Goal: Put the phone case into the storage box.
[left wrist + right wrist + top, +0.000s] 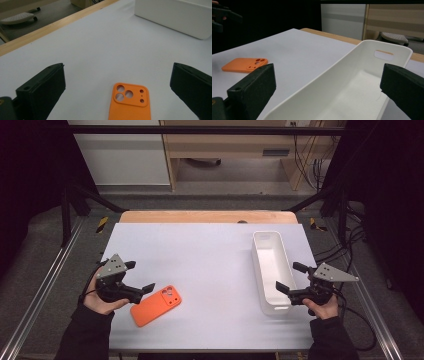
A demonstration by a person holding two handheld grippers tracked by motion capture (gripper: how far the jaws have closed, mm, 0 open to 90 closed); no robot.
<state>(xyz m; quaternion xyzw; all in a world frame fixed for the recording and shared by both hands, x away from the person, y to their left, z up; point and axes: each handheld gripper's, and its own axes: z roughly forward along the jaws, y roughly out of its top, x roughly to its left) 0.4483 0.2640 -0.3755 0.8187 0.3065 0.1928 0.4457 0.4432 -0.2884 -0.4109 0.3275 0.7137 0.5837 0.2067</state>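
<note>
Step in hand: I judge this to be the pick-up of the orange phone case (156,305), with the white bin (270,270) as the likely destination.
Left gripper (140,279): jaws spread wide with nothing between the pads; in the left gripper view the case (130,104) lies flat on the table below and between them, untouched.
Right gripper (291,277): jaws apart and empty, held at the near right end of the bin; in the right gripper view its jaws frame the bin's open trough (352,82).
Approach advice: I would bring the left gripper down over one long edge, tilt it so one pad slides under the rim, and close across the thin side. A flat grip from straight above would likely skate off.
Risk: the case is low and light; I expect it to slide on the smooth white table (200,250) if nudged before the pads close.
Case location: near left part of the table, just right of the left gripper, well apart from the bin.
Case appearance: bright orange, thin, rounded corners, back face up, raised camera block with several round cut-outs at its far end.
</note>
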